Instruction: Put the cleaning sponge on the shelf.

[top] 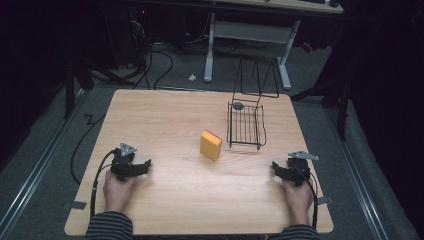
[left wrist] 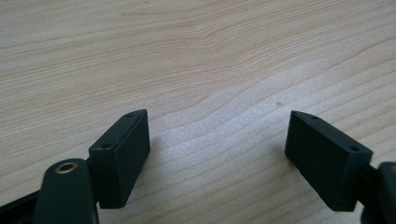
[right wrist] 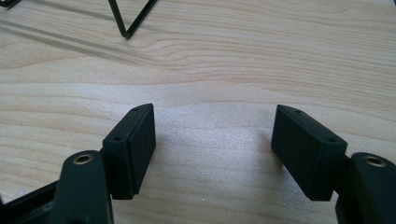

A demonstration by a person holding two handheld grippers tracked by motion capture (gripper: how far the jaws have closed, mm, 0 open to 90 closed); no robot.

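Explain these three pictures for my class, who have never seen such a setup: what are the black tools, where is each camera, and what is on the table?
A person sits at a wooden table, holding a hand-held clamp with two black jaws in each hand: the left gripper and the right gripper. The high view looks down from above. The other two pictures come from small cameras riding on each gripper, looking along its jaws. Both grippers are open and hold nothing. On the table stand a yellow sponge with a pink edge and, to its right, a black wire basket.
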